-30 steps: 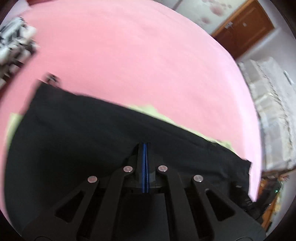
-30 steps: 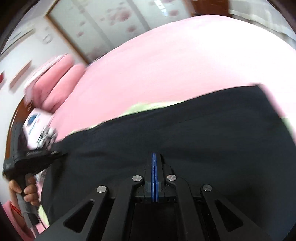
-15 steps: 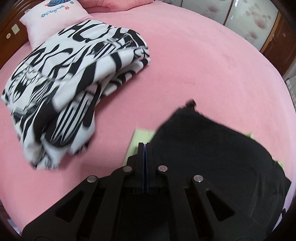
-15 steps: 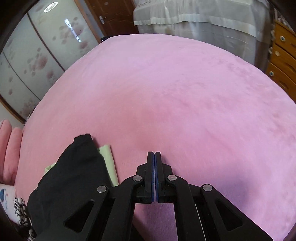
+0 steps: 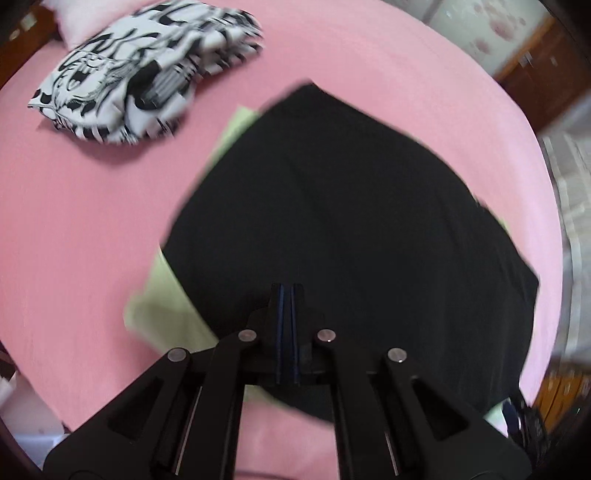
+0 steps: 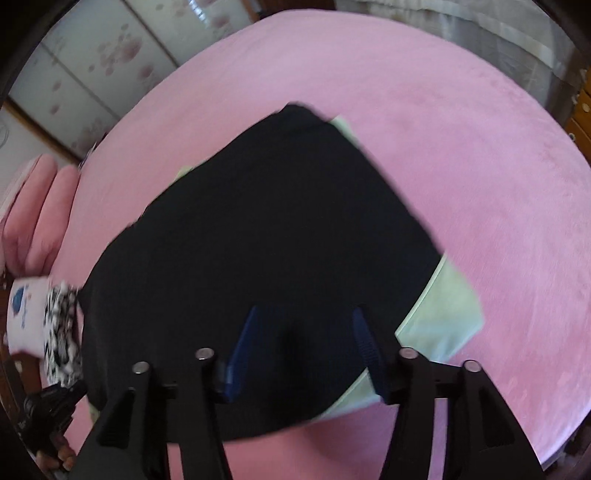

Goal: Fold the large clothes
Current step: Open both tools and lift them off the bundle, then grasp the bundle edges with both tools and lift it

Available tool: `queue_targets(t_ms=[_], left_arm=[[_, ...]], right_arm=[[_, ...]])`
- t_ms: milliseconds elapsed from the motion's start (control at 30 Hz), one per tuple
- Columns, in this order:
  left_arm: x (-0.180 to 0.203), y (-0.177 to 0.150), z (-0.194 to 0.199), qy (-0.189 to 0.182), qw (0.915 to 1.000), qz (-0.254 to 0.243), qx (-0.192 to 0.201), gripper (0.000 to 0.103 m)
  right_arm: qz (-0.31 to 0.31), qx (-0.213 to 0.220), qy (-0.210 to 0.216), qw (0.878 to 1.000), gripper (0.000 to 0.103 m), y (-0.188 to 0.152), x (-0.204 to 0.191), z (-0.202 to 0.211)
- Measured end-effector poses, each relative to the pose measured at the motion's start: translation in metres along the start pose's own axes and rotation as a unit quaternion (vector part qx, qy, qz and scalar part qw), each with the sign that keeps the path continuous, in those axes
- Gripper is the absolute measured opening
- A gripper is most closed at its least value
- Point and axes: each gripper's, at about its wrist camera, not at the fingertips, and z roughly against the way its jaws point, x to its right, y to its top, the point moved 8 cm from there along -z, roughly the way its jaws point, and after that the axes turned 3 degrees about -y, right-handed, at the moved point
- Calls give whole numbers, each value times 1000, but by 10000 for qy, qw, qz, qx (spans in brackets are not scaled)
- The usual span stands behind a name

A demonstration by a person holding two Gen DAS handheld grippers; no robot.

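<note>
A black garment (image 5: 351, 221) lies spread flat on the pink bed (image 5: 74, 221), with a pale green layer (image 5: 166, 306) showing under its edges. My left gripper (image 5: 286, 291) hovers over the garment's near edge, shut, and no cloth is seen between its pads. The right wrist view shows the same black garment (image 6: 277, 229) and green layer (image 6: 443, 314). My right gripper (image 6: 304, 312) is above the near part of the garment with its jaws opening wide; nothing is pinched between them.
A folded black-and-white patterned cloth (image 5: 147, 81) lies on the bed at the far left, beside a pillow (image 5: 74, 18). Pink pillows (image 6: 33, 206) and a white printed cushion (image 6: 24, 314) sit at the bed's left end. Wardrobe doors (image 6: 103, 62) stand behind.
Both cameras have swung back from the garment's sides to look over its middle. The right jaws, shut before, now stand apart. The left jaws stay shut.
</note>
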Motion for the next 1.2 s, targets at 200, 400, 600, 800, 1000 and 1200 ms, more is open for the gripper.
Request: queue_targets(t_ms=[200,400,600,800,1000,1200], left_arm=[[42,-74,13,-42,9912,-1115,-719,45],[49,-96,36,268,9892,-1258,-703,58],[64,-97,64,555,9835,-1631,-559,58],[84,-94,93,416,9769,-2039,-493,59],[86,-91,100,454,9751,-2122,-456,59],[61,-98,72,439,9790,-1841,-758,59]], right_arm=[[1095,-200,-54,9938,83,-56,-53,14],[1457,-361,-143,9886,86,-81,-68,34],[1727,-457,-258,9836,90,-92,-79,61],[1819,-409,-37,9825,93,-78,-87,104],[2028,-224,-28,9790,94,-72,-104,112],[1790,-520,-47,9825,94,-68,-109,74]])
